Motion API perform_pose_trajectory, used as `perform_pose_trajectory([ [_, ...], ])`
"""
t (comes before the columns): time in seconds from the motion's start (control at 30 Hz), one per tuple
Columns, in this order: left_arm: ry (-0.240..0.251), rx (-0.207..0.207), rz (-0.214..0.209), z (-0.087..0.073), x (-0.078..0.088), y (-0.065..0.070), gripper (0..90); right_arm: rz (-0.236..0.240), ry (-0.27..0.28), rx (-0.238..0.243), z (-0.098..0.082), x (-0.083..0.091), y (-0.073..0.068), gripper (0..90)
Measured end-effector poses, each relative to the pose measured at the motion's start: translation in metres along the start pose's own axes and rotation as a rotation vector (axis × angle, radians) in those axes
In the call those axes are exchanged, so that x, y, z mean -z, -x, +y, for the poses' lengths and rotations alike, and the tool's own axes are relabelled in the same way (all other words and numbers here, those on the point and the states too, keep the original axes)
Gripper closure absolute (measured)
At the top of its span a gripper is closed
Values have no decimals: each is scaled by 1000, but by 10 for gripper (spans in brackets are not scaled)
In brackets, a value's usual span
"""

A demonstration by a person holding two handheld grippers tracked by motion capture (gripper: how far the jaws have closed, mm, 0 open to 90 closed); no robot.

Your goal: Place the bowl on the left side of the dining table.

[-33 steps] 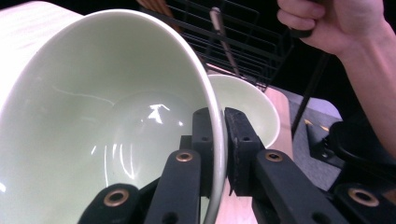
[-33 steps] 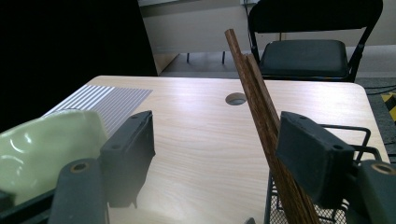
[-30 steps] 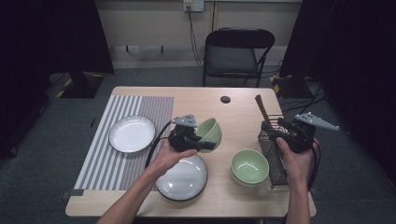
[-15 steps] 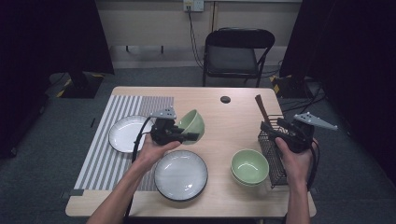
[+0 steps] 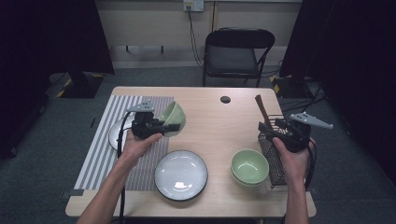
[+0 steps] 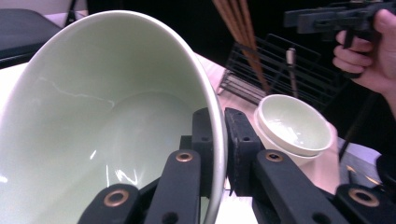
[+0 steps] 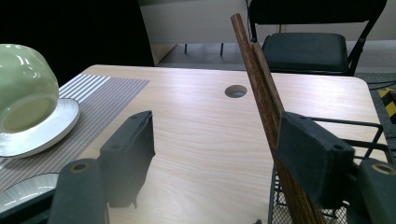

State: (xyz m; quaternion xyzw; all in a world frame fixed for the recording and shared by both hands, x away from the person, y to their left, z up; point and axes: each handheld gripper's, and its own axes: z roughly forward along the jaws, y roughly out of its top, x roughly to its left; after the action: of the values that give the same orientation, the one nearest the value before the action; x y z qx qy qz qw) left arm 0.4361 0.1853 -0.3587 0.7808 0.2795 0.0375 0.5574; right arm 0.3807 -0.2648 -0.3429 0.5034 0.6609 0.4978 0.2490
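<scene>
High view: 1 green bowl (image 5: 173,117), rim pinched by the left gripper (image 5: 161,126), tilted, carried above the striped mat (image 5: 100,154) beside a white plate (image 5: 116,135). Right gripper (image 5: 273,127) gapes, holding nothing, by the wire rack (image 5: 273,161) with chopsticks (image 5: 261,109). Step: transfer; next, level the bowl onto the white plate. Also present: 2 stacked bowls (image 5: 250,166), 1 grey plate (image 5: 181,175).

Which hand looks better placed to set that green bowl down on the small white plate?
The left. Its gripper is clamped on the rim of the pale green ceramic bowl, held tilted just beside the small white plate on the striped mat. The right gripper is open, empty, far off by the black wire rack.
</scene>
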Motion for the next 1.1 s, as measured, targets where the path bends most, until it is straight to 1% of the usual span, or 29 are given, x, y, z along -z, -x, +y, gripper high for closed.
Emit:
perform_pose_trajectory([
  [0.1, -1, 10, 15, -2, 4, -7, 836, 1, -3, 4, 0, -1, -1, 274],
  [0.17, -8, 13, 41, -4, 6, -11, 836, -1, -3, 4, 0, -1, -1, 274],
  [0.3, -19, 42, 76, -7, 11, -21, 836, -1, -1, 0, 0, 0, 0, 272],
  [0.4, -25, 48, 112, -10, 17, -28, 836, -4, 0, -6, 0, 0, 1, 267],
  [0.43, -25, 50, 115, -11, 19, -30, 836, -5, 0, -7, 0, 0, 1, 265],
  [0.57, -28, 70, 163, -15, 28, -39, 836, -5, -1, -9, 0, 0, 2, 263],
  [0.7, -28, 93, 182, -19, 37, -46, 836, -4, -4, -5, 0, -1, 1, 264],
  [0.77, -26, 97, 198, -22, 42, -49, 836, -4, -6, -3, 0, -1, 0, 263],
  [0.83, -22, 110, 212, -26, 47, -52, 836, -2, -4, -1, 0, -1, 0, 264],
  [1.0, -26, 135, 265, -35, 55, -61, 836, -4, 0, -4, 1, 1, 0, 263],
  [1.07, -23, 158, 281, -38, 58, -64, 836, -6, 0, -5, 0, 1, 1, 263],
  [1.1, -23, 162, 284, -39, 59, -65, 836, -7, -1, -5, 0, 1, 1, 263],
])
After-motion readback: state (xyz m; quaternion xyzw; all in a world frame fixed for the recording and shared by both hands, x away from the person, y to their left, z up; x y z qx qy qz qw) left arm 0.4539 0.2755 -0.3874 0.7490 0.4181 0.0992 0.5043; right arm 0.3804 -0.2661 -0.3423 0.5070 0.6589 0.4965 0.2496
